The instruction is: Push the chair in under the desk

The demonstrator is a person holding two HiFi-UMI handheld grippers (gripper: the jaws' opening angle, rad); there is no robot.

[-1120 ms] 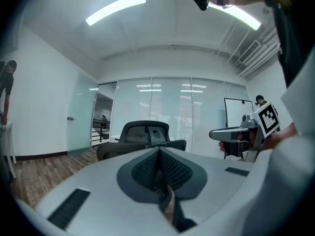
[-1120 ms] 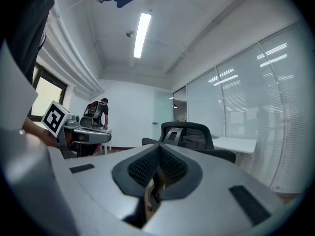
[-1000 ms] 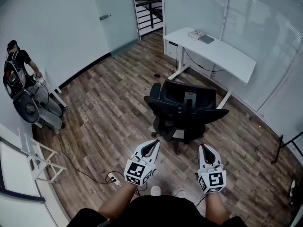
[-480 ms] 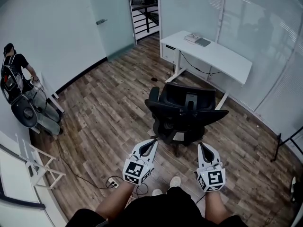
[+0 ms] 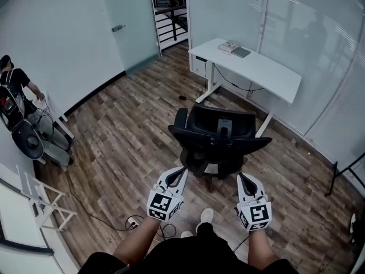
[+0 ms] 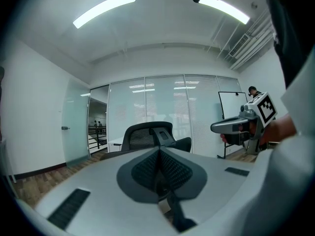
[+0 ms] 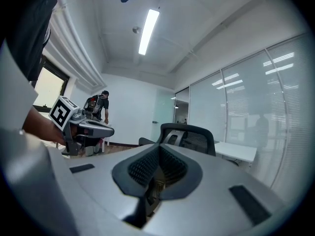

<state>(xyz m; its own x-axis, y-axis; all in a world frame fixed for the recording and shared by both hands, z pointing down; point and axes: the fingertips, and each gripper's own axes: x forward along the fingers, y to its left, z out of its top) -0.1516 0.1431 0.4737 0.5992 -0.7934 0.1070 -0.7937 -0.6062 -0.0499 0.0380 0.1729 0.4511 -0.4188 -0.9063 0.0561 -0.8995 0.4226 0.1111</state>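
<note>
On wood flooring (image 5: 131, 119), a chair (image 5: 219, 131) stands off the desk (image 5: 259, 72), left hand-held gripper (image 5: 183, 171) and right hand-held gripper (image 5: 242, 177) clenched empty.

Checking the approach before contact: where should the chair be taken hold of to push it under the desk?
Grip the top rim of the backrest, one gripper each side of the spine, from behind. The chair turns its back to the left gripper and right gripper, both shut, and the desk lies beyond, so pushing there should roll it straight in.

- left gripper (image 5: 182, 171): jaws closed, empty; held near the back of the chair (image 5: 219, 138), pointing at it, not touching.
- right gripper (image 5: 244, 177): jaws closed, empty; likewise behind the chair.
</note>
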